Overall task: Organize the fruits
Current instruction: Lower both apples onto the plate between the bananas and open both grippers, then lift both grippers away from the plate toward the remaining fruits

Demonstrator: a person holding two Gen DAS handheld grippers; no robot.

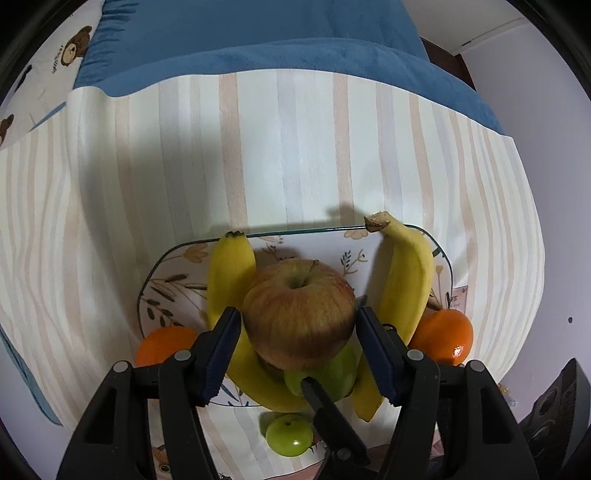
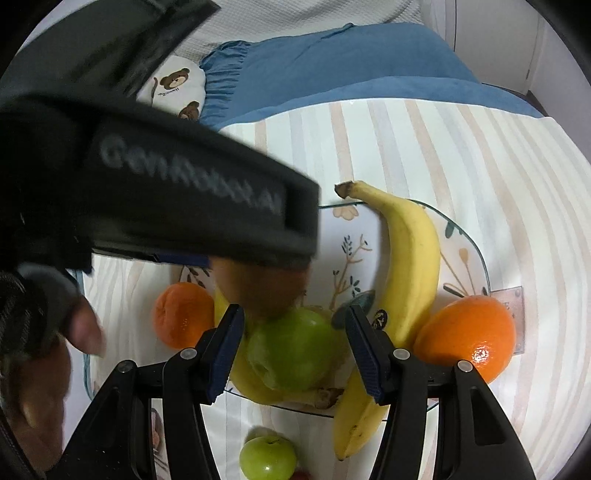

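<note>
While the left gripper (image 1: 297, 321) has its jaws clamped on the red apple (image 1: 299, 321), holding it above the floral plate (image 1: 173, 273), the right gripper (image 2: 293, 347) sits with its jaws apart on either side of a green apple (image 2: 295, 350) lying on that plate. Two bananas (image 1: 406, 280) curve along the plate, with an orange (image 1: 443, 336) at each near corner. A small green apple (image 1: 290, 434) lies off the plate on the striped surface (image 1: 295, 147).

Striped tablecloth (image 1: 295, 147), blue blanket (image 1: 240, 33) behind, bear-print pillow (image 2: 177, 88).
</note>
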